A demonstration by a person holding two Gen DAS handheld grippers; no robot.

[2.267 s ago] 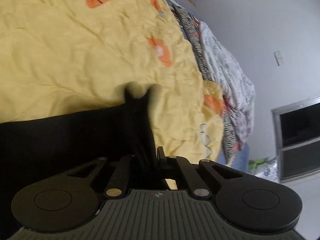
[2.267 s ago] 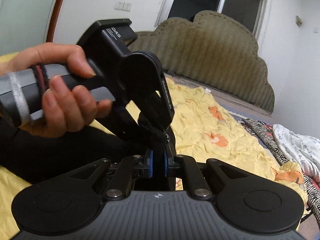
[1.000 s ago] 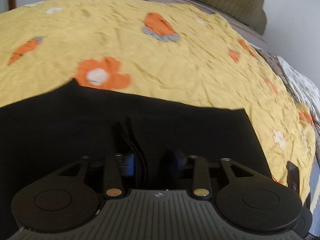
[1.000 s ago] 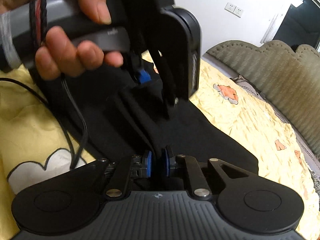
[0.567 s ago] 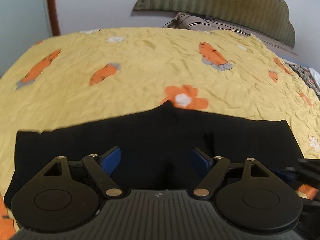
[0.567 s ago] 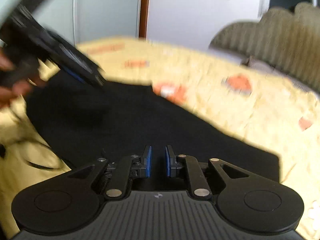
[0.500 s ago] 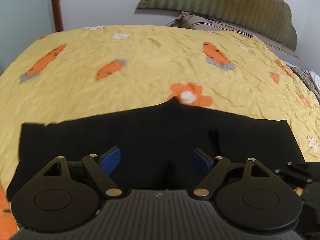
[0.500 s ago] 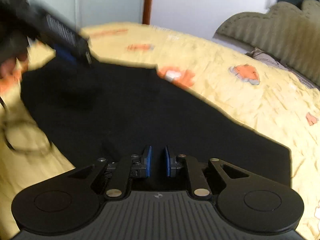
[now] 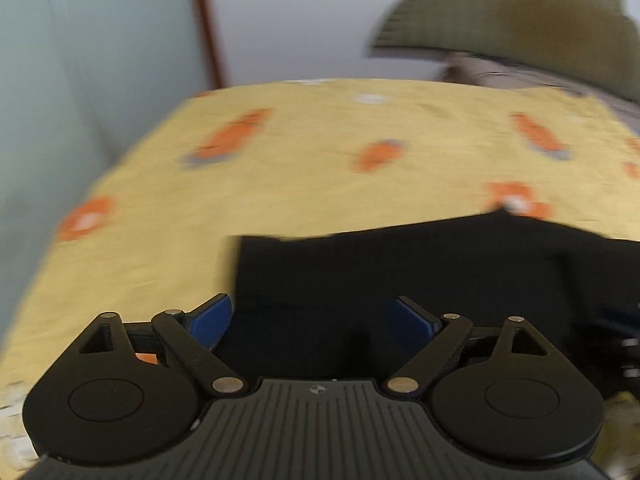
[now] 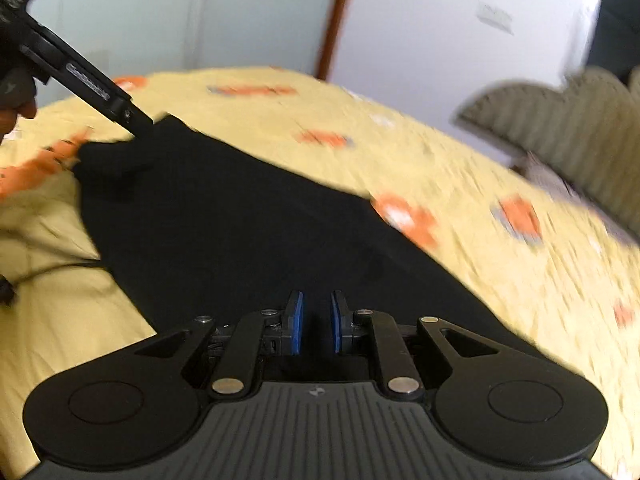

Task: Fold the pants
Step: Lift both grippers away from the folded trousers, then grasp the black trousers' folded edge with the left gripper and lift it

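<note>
The black pants [image 9: 400, 276] lie flat and folded on the yellow bedspread [image 9: 280, 184]. My left gripper [image 9: 310, 320] is wide open and empty, low over the pants' left end. In the right wrist view the pants [image 10: 248, 232] stretch from far left to near right. My right gripper [image 10: 316, 320] hovers over their near edge, its blue pads a small gap apart with nothing between them. The left gripper's finger [image 10: 88, 88] shows at the pants' far left corner.
The bedspread [image 10: 500, 272] has orange carrot and flower prints. A green padded headboard [image 10: 560, 128] stands at the right. A door with a red-brown frame [image 9: 208, 24] and pale walls are behind the bed. A black cable [image 10: 52, 270] lies on the bedspread at left.
Both grippers let go of the pants, which now lie flat. The left gripper opened wide and swung left to the pants' left end. The right gripper's pads parted slightly.
</note>
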